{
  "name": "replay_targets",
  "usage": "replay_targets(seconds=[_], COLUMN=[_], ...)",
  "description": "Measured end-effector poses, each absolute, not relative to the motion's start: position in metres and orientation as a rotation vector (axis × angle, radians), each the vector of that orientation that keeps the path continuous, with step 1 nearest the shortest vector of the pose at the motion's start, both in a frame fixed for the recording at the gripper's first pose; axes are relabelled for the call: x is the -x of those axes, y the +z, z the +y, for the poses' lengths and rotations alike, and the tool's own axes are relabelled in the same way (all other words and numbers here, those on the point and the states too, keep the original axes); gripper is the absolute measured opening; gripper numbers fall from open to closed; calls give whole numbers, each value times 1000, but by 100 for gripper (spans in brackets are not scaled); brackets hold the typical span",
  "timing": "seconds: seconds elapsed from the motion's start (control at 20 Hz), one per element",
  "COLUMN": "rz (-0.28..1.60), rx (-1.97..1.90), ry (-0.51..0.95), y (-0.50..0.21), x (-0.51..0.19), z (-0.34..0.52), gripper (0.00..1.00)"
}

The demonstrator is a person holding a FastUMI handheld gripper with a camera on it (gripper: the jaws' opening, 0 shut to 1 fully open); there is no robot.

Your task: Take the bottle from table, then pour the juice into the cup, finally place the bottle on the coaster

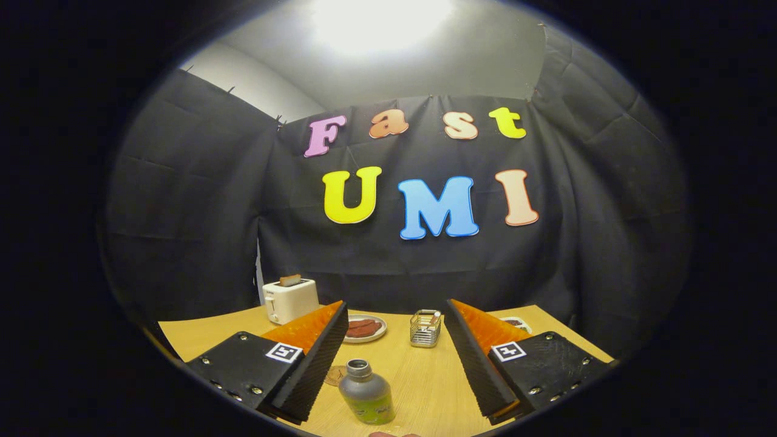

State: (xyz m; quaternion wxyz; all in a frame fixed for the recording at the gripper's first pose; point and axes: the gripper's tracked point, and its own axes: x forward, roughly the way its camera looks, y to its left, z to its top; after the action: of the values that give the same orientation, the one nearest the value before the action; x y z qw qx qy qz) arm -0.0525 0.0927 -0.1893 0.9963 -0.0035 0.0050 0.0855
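Fingers (394, 364) spread — bottle (366, 397) upright between them (untouched); coaster (335, 375) half-hidden behind left finger.

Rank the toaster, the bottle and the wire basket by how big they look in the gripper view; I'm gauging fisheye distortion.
1. Toaster, though it stands farthest back.
2. Bottle, upright between the open gripper's fingers; its nearness makes the gap to the toaster unsure.
3. Wire basket, beyond the fingers.

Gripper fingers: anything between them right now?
Yes. In the gripper view the open gripper has the small grey bottle with a green label standing upright on the wooden table between its fingers, untouched.
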Motion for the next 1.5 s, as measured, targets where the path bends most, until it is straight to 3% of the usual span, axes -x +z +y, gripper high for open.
replay_targets(seconds=[0.8, 0.95, 1.0, 1.5], rz=[183, 173, 168, 138], rx=[-51, -20, -8, 355], ry=[125, 144, 153, 277], y=[-337, -340, -341, -312], x=[12, 4, 3, -22], z=[131, 138, 139, 189], gripper=[98, 98, 85, 82])
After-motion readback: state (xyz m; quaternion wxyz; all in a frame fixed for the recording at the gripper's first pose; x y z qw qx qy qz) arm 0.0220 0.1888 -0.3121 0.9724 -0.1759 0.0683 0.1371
